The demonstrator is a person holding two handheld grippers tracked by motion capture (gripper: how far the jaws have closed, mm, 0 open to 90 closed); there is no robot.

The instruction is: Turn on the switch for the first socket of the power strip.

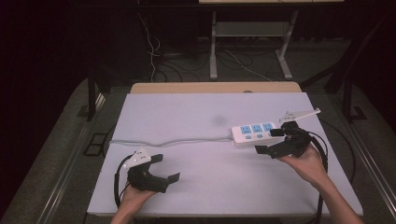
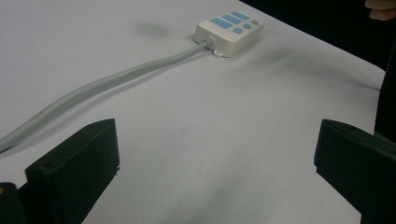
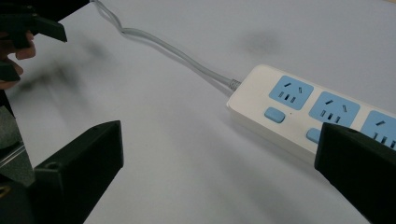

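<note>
I see a white counter (image 1: 187,112), a metal stand (image 1: 252,44) and loose floor cables (image 1: 152,51) behind it.

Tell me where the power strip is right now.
In the high view the power strip lies on the right part of the white table, just left of the open right gripper, its grey cable trailing left.

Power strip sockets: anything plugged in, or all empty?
Empty. The power strip lies flat on the table; the high view shows its three blue sockets bare, as does the right gripper view. The right gripper is open beside it.
</note>
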